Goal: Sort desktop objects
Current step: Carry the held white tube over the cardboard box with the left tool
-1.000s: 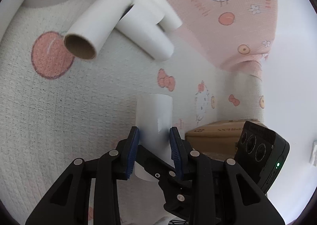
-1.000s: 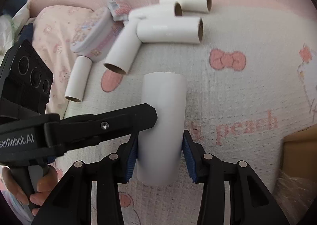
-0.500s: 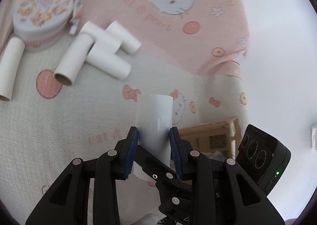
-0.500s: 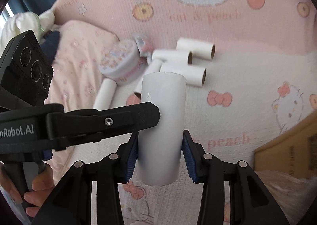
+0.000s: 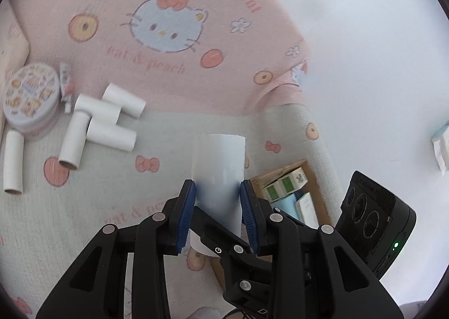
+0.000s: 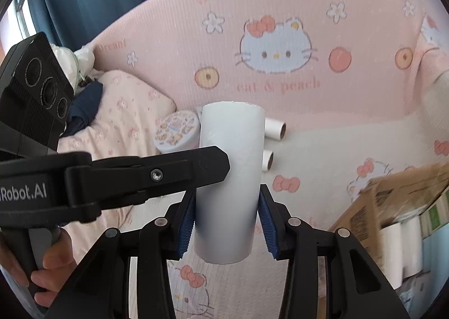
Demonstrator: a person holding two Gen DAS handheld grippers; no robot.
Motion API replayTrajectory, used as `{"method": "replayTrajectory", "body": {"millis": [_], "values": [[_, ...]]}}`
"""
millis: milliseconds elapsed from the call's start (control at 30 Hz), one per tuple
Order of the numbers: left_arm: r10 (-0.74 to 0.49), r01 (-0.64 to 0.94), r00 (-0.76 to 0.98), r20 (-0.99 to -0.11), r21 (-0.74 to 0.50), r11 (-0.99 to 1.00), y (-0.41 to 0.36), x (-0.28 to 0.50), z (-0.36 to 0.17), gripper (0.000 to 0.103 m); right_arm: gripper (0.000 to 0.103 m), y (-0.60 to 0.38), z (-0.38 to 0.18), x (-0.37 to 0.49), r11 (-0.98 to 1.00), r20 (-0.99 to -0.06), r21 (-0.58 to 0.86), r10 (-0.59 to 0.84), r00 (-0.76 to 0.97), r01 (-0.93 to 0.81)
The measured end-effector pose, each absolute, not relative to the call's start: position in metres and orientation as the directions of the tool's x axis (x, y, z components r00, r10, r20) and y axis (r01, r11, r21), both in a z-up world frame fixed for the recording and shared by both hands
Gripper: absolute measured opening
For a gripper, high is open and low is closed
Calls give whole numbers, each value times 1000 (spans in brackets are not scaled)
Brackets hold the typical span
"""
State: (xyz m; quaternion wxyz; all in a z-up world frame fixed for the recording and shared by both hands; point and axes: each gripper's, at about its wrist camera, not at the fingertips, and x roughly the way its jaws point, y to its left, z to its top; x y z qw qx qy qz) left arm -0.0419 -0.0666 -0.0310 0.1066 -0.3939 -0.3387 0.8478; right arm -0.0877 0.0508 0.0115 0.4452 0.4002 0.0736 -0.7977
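From my left wrist, my left gripper (image 5: 217,201) clamps a white cardboard tube (image 5: 218,175) between its blue pads, a brown cardboard box (image 5: 314,187) just right of the jaws; from my right wrist, my right gripper (image 6: 226,208) grasps the same tube (image 6: 230,178), which juts past both jaws.

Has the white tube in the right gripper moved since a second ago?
Yes. The white tube, clamped in the right gripper, has risen off the bedspread; the round tin now sits far lower and smaller.

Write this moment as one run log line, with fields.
left gripper: shut on tube | right gripper: shut on tube | box: open
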Motion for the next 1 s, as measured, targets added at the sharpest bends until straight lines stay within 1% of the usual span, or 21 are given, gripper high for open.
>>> {"method": "replayTrajectory", "body": {"millis": [167,233,500,667,800,867,1000], "values": [[462,30,-664,-588,-638,-769,-50,-55,-6,35,40,67,33,-98,-621,-678,257,-662,-320,740],[485,-4,-650,-584,-637,-771,-36,-62,4,35,40,76,40,-101,-643,-677,258,-652,-340,721],[525,-162,-620,-583,-559,-813,27,-82,35,36,40,123,68,-115,-732,-684,179,-573,-452,658],[560,-204,-593,-578,-566,-799,51,-94,37,36,40,145,71,-124,-757,-693,125,-529,-490,641],[607,-194,-551,-574,-619,-761,64,-106,29,36,40,166,68,-136,-767,-705,148,-525,-478,624],[617,-191,-526,-585,-626,-756,75,-113,23,36,40,175,64,-142,-771,-716,160,-521,-465,617],[606,-211,-484,-631,-588,-781,104,-123,14,36,40,196,52,-156,-781,-752,177,-499,-430,599]]}}
